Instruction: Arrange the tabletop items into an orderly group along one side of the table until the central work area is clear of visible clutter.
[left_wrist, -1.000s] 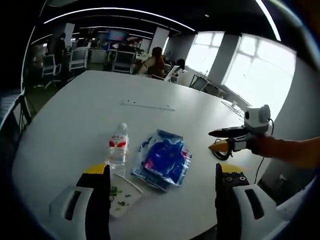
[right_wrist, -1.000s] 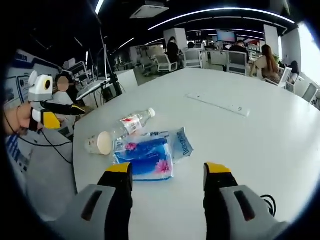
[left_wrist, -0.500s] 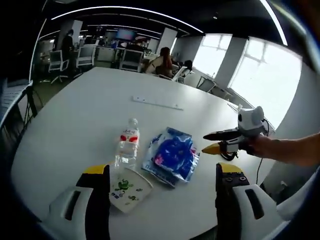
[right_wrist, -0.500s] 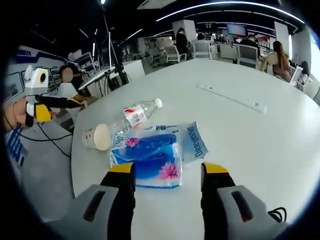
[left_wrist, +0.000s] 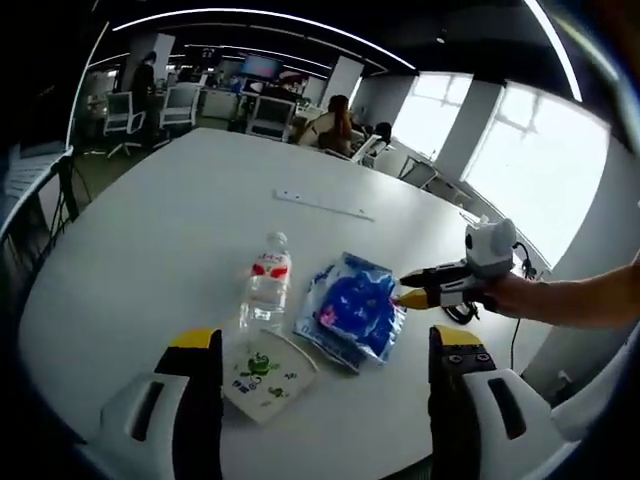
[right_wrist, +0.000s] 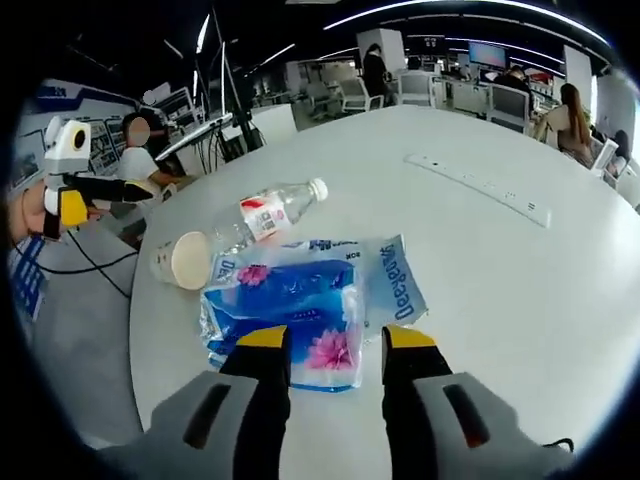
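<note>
The white table (right_wrist: 560, 300) is seen as a broad rounded surface, with a flat cable strip (right_wrist: 478, 187) set into it at the far side. The clutter is gathered near the table's near edge, which suits a tidy group along one side, though the items lie loosely and overlapping.

The largest item is the blue tissue pack (right_wrist: 285, 315), lying flat on a crumpled blue-printed plastic bag (right_wrist: 395, 285); in the left gripper view the same pack (left_wrist: 352, 310) is seen just right of the bottle. The water bottle (right_wrist: 265, 217) lies on its side, cap pointing to the far side, so it could roll if nudged. The paper cup (right_wrist: 180, 260) is tipped over at the bottle's base, its mouth facing the right gripper view.

The right gripper (right_wrist: 335, 338) is placed over the near edge of the tissue pack, jaws narrowly parted on either side of that edge, apparently readied for a pinch; contact cannot be confirmed. The left gripper (left_wrist: 318, 340) is held wide apart and empty above the cup (left_wrist: 262, 374), presumably waiting its turn.
</note>
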